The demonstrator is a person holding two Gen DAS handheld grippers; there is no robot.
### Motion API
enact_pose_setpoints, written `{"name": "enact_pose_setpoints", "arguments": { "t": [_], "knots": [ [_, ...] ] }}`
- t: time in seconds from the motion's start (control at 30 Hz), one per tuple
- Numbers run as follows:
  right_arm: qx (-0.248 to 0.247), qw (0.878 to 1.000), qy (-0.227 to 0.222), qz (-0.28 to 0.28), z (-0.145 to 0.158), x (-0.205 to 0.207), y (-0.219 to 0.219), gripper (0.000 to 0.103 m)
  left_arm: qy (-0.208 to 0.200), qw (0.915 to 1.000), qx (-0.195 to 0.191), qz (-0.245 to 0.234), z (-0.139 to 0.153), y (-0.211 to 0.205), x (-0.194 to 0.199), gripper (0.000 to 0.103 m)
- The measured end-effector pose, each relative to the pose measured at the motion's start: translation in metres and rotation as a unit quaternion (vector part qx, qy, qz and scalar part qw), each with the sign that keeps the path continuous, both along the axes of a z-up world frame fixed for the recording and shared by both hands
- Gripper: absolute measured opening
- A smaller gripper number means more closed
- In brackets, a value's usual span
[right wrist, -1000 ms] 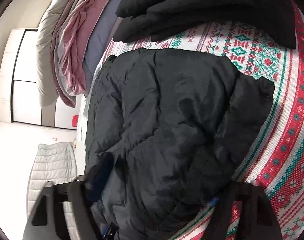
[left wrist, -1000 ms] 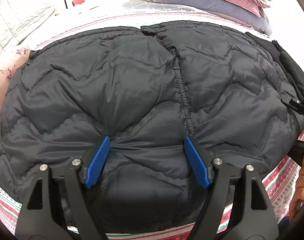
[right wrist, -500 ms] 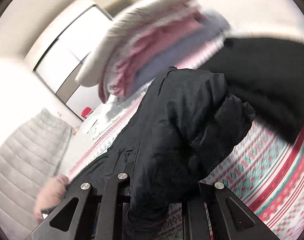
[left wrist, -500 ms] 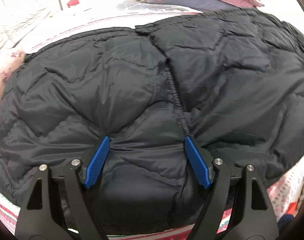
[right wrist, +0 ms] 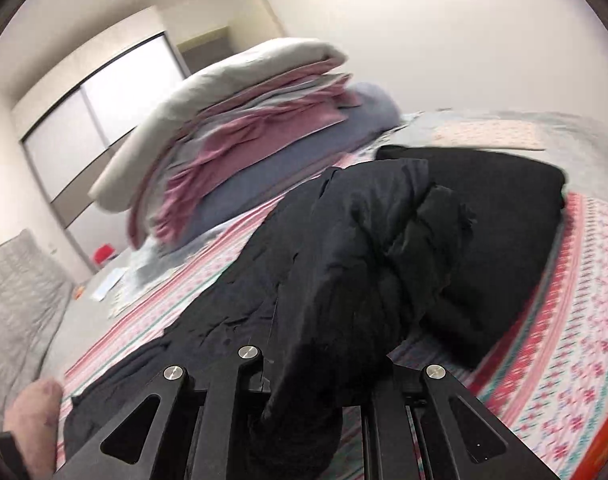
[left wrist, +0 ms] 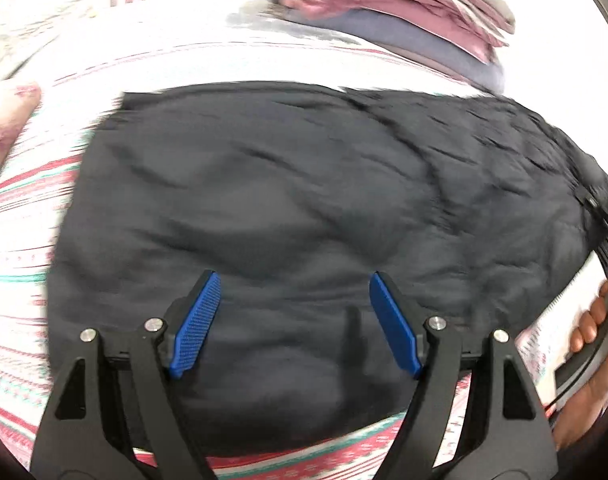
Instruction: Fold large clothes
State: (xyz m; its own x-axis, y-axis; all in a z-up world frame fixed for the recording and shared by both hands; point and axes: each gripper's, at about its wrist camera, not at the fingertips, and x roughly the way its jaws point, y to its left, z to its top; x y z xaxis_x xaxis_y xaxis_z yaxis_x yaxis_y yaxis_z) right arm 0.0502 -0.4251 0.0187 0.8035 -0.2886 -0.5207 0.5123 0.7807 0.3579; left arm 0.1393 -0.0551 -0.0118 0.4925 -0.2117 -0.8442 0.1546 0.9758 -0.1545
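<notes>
No brand, label or writing can be read in either view. One black quilted puffer jacket [left wrist: 304, 208] is seen spread on a bed covered by a red, green and white patterned blanket [left wrist: 28, 208]. A second dark folded garment [right wrist: 503, 220] lies farther back on the bed, and one stack of folded grey, pink and blue-grey bedding [right wrist: 256, 136] stands at the bed's far end.

In the left wrist view, the left gripper [left wrist: 294, 320] is held over the near part of the jacket with its jaws spread wide; the two blue ribbed pads [left wrist: 196, 320] stand apart, with jacket fabric seen between them but not pinched. At the right edge a hand [left wrist: 595, 344] is seen on a gripper handle.

In the right wrist view, the right gripper [right wrist: 323, 392] has its jaws closed on a bunched fold of the jacket, having just been closing; the fabric is lifted off the bed and drapes over the jaws.
</notes>
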Motion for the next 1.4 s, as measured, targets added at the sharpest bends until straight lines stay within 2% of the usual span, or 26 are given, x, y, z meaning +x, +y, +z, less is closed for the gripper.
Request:
{"name": "enact_pose_setpoints", "arguments": {
  "t": [0.07, 0.1, 0.17, 0.23, 0.3, 0.33, 0.37, 0.43, 0.47, 0.53, 0.67, 0.73, 0.83, 0.93, 0.97, 1.0, 1.03, 1.1, 1.17, 1.27, 1.33, 1.4],
  "knots": [
    [-0.012, 1.0, 0.001, -0.011, 0.002, -0.004, -0.005, 0.013, 0.005, 0.999, -0.01, 0.043, 0.005, 0.027, 0.0, 0.077],
    [-0.017, 1.0, 0.001, -0.013, 0.002, -0.006, -0.005, 0.013, 0.006, 0.9971, -0.03, 0.069, 0.008, 0.046, -0.003, 0.077],
    [-0.029, 1.0, 0.0, -0.012, 0.005, -0.006, -0.002, 0.013, 0.002, 0.9908, -0.056, 0.123, 0.01, 0.082, -0.008, 0.077],
    [-0.04, 0.999, -0.004, -0.009, 0.007, -0.006, 0.004, 0.013, 0.0, 0.9842, -0.061, 0.166, 0.007, 0.113, -0.01, 0.077],
    [-0.05, 0.999, -0.007, -0.004, 0.011, -0.005, 0.012, 0.013, 0.013, 0.979, -0.073, 0.19, -0.003, 0.128, -0.008, 0.07],
    [-0.059, 0.998, -0.009, -0.001, 0.013, -0.007, 0.017, 0.013, 0.031, 0.977, -0.091, 0.19, -0.011, 0.132, -0.005, 0.059],
    [-0.066, 0.998, -0.012, 0.002, 0.015, -0.007, 0.022, 0.013, 0.052, 0.9752, -0.114, 0.182, -0.02, 0.131, -0.001, 0.041],
    [-0.087, 0.996, -0.021, 0.01, 0.022, -0.005, 0.035, 0.013, 0.084, 0.9693, -0.15, 0.175, -0.036, 0.128, 0.005, 0.023],
    [-0.096, 0.995, -0.025, 0.013, 0.024, -0.006, 0.04, 0.013, 0.086, 0.9687, -0.15, 0.178, -0.039, 0.125, 0.007, 0.019],
    [-0.119, 0.992, -0.038, 0.027, 0.03, -0.008, 0.054, 0.013, 0.076, 0.9734, -0.132, 0.171, -0.034, 0.118, 0.005, 0.013],
    [-0.179, 0.978, -0.072, 0.081, 0.041, -0.013, 0.097, 0.013, 0.062, 0.9784, -0.112, 0.163, -0.025, 0.111, 0.006, 0.011],
    [-0.214, 0.965, -0.094, 0.12, 0.046, -0.016, 0.127, 0.013, 0.064, 0.9763, -0.121, 0.167, -0.026, 0.115, 0.008, 0.011],
    [-0.265, 0.931, -0.122, 0.219, 0.051, -0.017, 0.187, 0.014, 0.071, 0.9715, -0.141, 0.177, -0.03, 0.133, 0.009, 0.011],
    [-0.285, 0.884, -0.126, 0.348, 0.041, -0.016, 0.251, 0.015, 0.077, 0.9687, -0.152, 0.181, -0.033, 0.141, 0.009, 0.011],
    [-0.293, 0.864, -0.115, 0.393, 0.031, -0.016, 0.275, 0.015, 0.078, 0.9673, -0.157, 0.184, -0.035, 0.144, 0.009, 0.011],
    [-0.298, 0.849, -0.1, 0.425, 0.021, -0.015, 0.292, 0.015, 0.079, 0.9658, -0.161, 0.187, -0.036, 0.147, 0.003, 0.011],
    [-0.304, 0.828, -0.069, 0.466, 0.005, -0.012, 0.314, 0.015, 0.083, 0.9643, -0.166, 0.189, -0.038, 0.15, 0.002, 0.011],
    [-0.313, 0.797, -0.007, 0.516, -0.027, -0.004, 0.341, 0.016, 0.087, 0.9616, -0.176, 0.192, -0.038, 0.154, 0.002, 0.011],
    [-0.32, 0.786, 0.023, 0.529, -0.046, 0.001, 0.35, 0.023, 0.088, 0.9603, -0.18, 0.194, -0.039, 0.158, 0.001, 0.011],
    [-0.305, 0.78, 0.04, 0.545, -0.05, 0.004, 0.348, 0.033, 0.095, 0.9574, -0.192, 0.194, -0.039, 0.163, 0.0, 0.012],
    [-0.265, 0.776, 0.043, 0.57, -0.047, 0.006, 0.34, 0.044, 0.1, 0.9552, -0.199, 0.195, -0.038, 0.168, -0.002, 0.013],
    [-0.233, 0.77, 0.042, 0.593, -0.043, 0.006, 0.335, 0.064, 0.102, 0.9532, -0.206, 0.196, -0.034, 0.173, -0.004, 0.016]
  ]
}}
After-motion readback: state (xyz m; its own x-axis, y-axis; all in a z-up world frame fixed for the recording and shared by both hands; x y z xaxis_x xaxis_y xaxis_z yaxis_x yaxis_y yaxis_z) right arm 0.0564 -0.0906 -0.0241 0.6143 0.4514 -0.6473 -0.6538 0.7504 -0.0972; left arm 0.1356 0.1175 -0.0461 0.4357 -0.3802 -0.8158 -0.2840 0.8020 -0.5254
